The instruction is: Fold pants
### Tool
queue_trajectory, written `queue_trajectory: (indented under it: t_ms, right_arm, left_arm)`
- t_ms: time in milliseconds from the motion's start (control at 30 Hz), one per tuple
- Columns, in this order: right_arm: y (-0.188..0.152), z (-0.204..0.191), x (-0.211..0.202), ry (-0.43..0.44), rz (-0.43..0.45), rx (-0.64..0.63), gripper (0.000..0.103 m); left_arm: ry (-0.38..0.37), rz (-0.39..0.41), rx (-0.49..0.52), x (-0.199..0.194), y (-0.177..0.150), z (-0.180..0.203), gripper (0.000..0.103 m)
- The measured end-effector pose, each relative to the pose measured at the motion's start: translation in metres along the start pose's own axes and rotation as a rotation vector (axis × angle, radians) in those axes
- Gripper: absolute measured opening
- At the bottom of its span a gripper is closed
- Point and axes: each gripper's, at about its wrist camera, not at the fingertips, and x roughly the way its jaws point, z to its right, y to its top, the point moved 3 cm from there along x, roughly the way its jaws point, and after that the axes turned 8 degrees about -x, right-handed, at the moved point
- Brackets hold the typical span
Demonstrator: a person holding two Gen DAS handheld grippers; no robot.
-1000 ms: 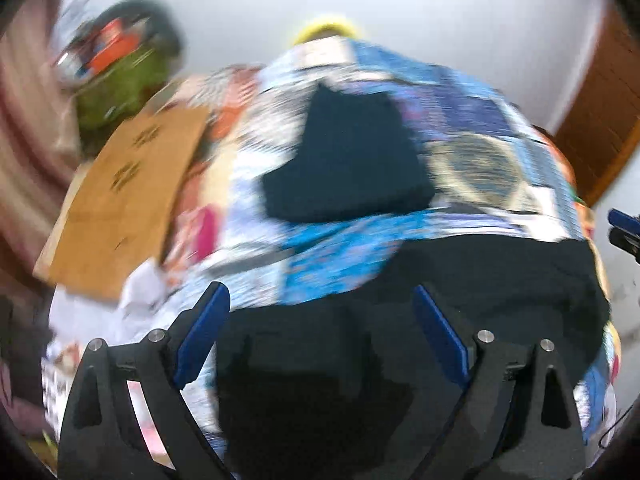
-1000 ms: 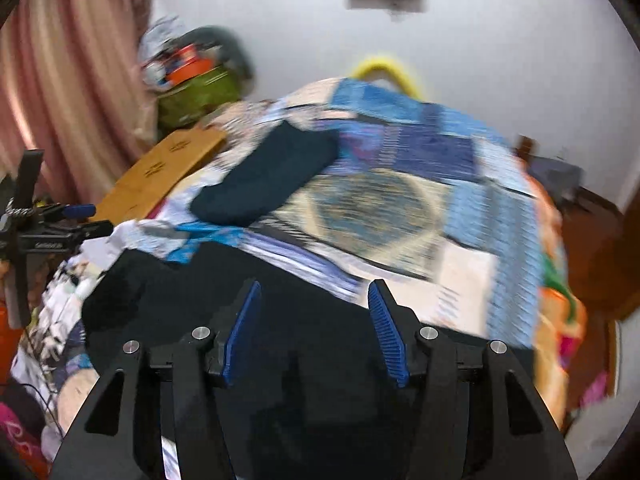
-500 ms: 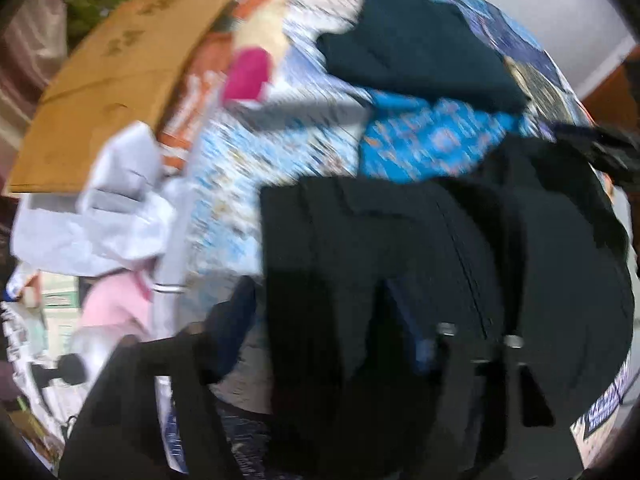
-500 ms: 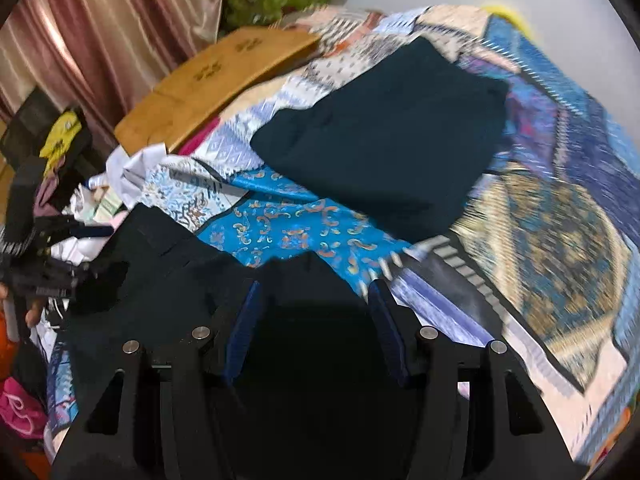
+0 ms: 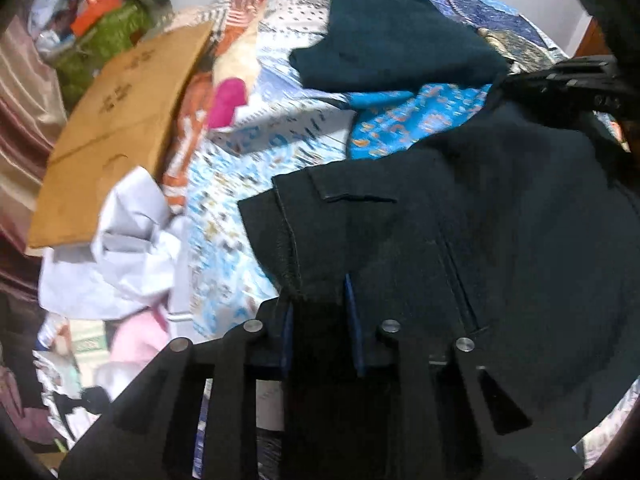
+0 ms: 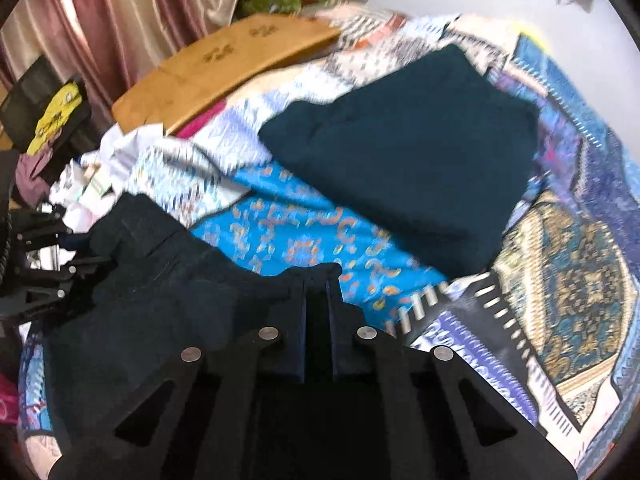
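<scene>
The pants (image 5: 460, 240) are spread on the bed (image 6: 304, 236). Their left edge is pinched between the closing jaws of the left tool (image 5: 320, 312), angled steeply down. Their right edge is clenched by the right tool (image 6: 317, 300), likewise angled down.

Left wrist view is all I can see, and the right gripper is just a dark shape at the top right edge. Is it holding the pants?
Observer: Yes. In the right wrist view the right gripper is shut on an edge of the black pants, with fabric pinched between its pads.
Operator: Anything past the bed's left side that I'm missing?
Observer: A dark chair with a yellow cloth draped on it stands in front of the pink curtain.
</scene>
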Motion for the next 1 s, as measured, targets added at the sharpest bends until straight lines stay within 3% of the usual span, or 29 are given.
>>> queue_trajectory:
  t_ms: [200,267,333,433,500,567,633,800,900,1000]
  right_arm:
    - [0.009,0.019,0.001,-0.056,0.0,0.103,0.009]
    - [0.01,0.022,-0.011,-0.11,0.008,0.115,0.011]
    - [0.008,0.022,-0.029,-0.1,0.023,0.107,0.012]
    - [-0.001,0.018,-0.061,-0.082,0.052,0.106,0.028]
    - [-0.011,0.01,-0.084,-0.072,0.085,0.083,0.04]
    - [-0.022,-0.002,-0.101,-0.068,0.1,0.054,0.042]
    - [-0.036,-0.016,-0.116,-0.056,0.104,0.036,0.042]
    - [-0.072,-0.051,-0.125,-0.003,0.096,0.004,0.046]
    - [-0.094,-0.068,-0.118,0.011,0.079,-0.012,0.046]
    - [-0.115,-0.078,-0.106,0.03,0.047,0.0,0.046]
  left_arm:
    - [0.037,0.001,-0.068,0.004,0.019,-0.017,0.025]
    - [0.079,0.009,-0.092,-0.005,0.024,-0.026,0.025]
    - [0.079,0.043,-0.116,-0.026,0.028,-0.038,0.025]
    - [0.035,0.08,-0.146,-0.055,0.027,-0.049,0.027]
    - [0.024,0.108,-0.149,-0.073,0.022,-0.051,0.034]
    - [-0.001,0.13,-0.148,-0.088,0.012,-0.049,0.047]
    - [-0.015,0.141,-0.132,-0.095,0.001,-0.043,0.053]
    - [-0.071,0.084,-0.103,-0.092,-0.032,-0.019,0.071]
    - [-0.13,-0.006,-0.174,-0.074,-0.047,-0.014,0.071]
    - [-0.102,-0.01,-0.277,-0.063,-0.055,-0.018,0.071]
